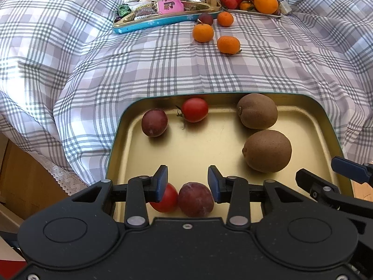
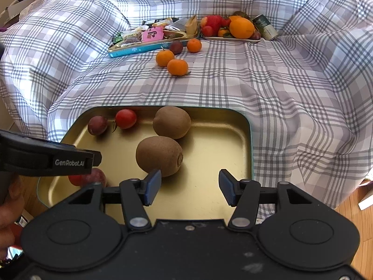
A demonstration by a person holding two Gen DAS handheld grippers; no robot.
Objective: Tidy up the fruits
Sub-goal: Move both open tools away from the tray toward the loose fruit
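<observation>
A gold tin tray (image 1: 209,154) lies on the checked cloth near me. It holds two kiwis (image 1: 267,150), a plum (image 1: 154,122) and a tomato (image 1: 194,109) at its far side, and a second plum (image 1: 195,199) with a tomato (image 1: 166,198) at its near edge. My left gripper (image 1: 187,183) is open, hovering just above that near plum. My right gripper (image 2: 190,186) is open and empty over the tray (image 2: 214,144), beside the near kiwi (image 2: 159,155). Three mandarins (image 1: 228,44) and a dark plum (image 1: 205,18) lie loose on the cloth farther away.
A blue tin (image 1: 149,24) full of wrapped snacks sits at the back. Right of it, a white plate (image 1: 254,12) holds an orange, an apple, tomatoes and mandarins, with a can (image 1: 282,1) beside it. Wooden floor shows at both lower sides.
</observation>
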